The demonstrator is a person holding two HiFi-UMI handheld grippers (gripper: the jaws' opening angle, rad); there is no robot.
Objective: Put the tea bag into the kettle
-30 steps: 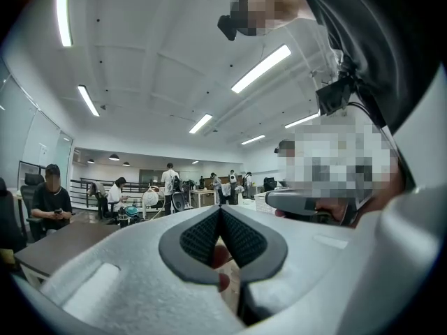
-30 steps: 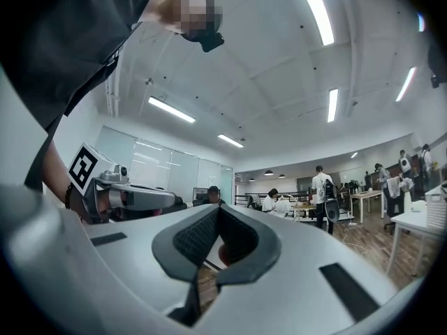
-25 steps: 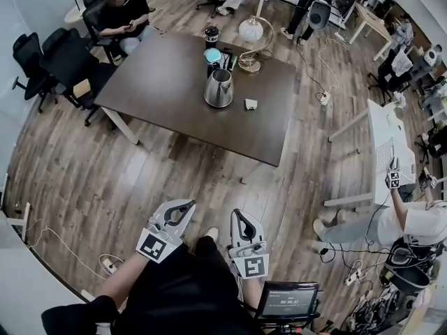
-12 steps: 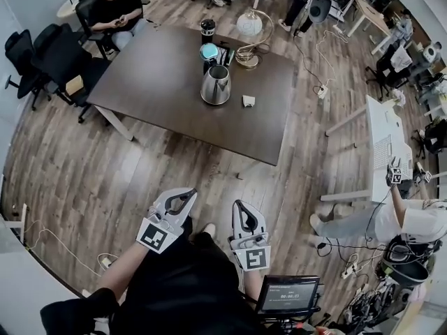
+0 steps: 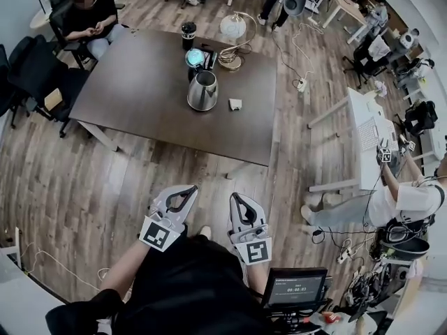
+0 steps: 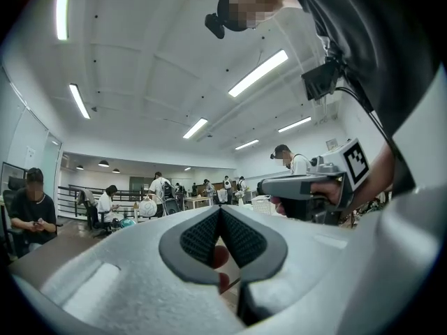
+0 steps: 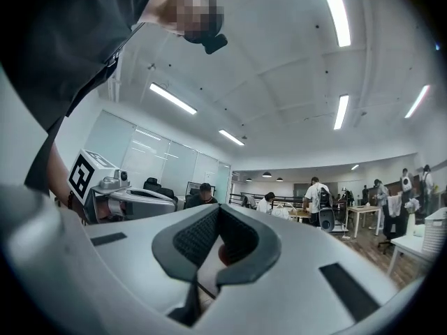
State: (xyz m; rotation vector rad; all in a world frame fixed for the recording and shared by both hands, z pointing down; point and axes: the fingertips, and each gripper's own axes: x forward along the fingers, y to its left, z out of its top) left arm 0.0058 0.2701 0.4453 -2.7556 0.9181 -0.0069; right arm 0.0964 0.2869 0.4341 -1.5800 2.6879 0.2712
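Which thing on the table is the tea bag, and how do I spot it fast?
Find the dark table in the middle of the room, then the steel kettle standing on it. The tea bag lies just right of the kettle in the head view, apart from it. It is small, pale, flat and square, while the cups and lamp stand tall behind the kettle.

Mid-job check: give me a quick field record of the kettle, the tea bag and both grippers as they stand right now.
kettle: steel kettle, upright on the dark table
tea bag: small white tea bag flat on the table, right of the kettle in the head view, apart from it
left gripper: left gripper shut, empty, over the floor short of the table
right gripper: right gripper shut, empty, beside the left
task state: tea bag not yet picked up
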